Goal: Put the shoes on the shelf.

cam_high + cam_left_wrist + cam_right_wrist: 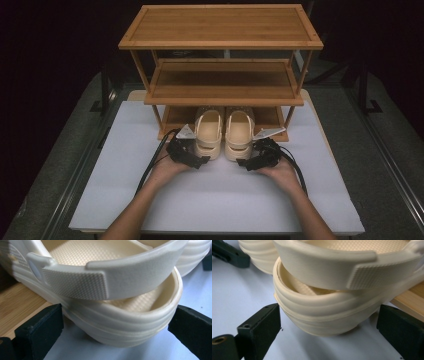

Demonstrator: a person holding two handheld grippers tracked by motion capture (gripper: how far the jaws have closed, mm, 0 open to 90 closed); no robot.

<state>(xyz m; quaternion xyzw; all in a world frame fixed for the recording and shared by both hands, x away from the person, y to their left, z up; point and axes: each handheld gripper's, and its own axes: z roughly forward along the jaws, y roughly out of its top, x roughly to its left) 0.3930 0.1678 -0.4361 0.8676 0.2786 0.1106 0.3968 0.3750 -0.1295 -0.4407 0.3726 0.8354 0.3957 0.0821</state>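
Nearest us, our two forearms reach in over the white table top (pixel 215 200), one black two-jaw gripper in each hand. The left gripper (pixel 192 157) stands with its jaws spread wide to either side of the heel of the left cream foam clog (pixel 120 325), not yet touching it; the right gripper (pixel 250 161) is likewise spread around the heel of the right cream foam clog (pixel 324 317), with table showing between jaw and shoe on both sides. Count: two grippers, two clogs, side by side, heels on the table and toes resting on the lowest tier of the three-tier bamboo shoe rack (pixel 220 82). Our reading of the step: each heel is about to be pinched. To do it well we should advance until the jaws flank the thick ribbed sole wall, below the textured heel strap (pixel 105 281), centre each heel, then squeeze evenly so the soft foam does not twist or slide.
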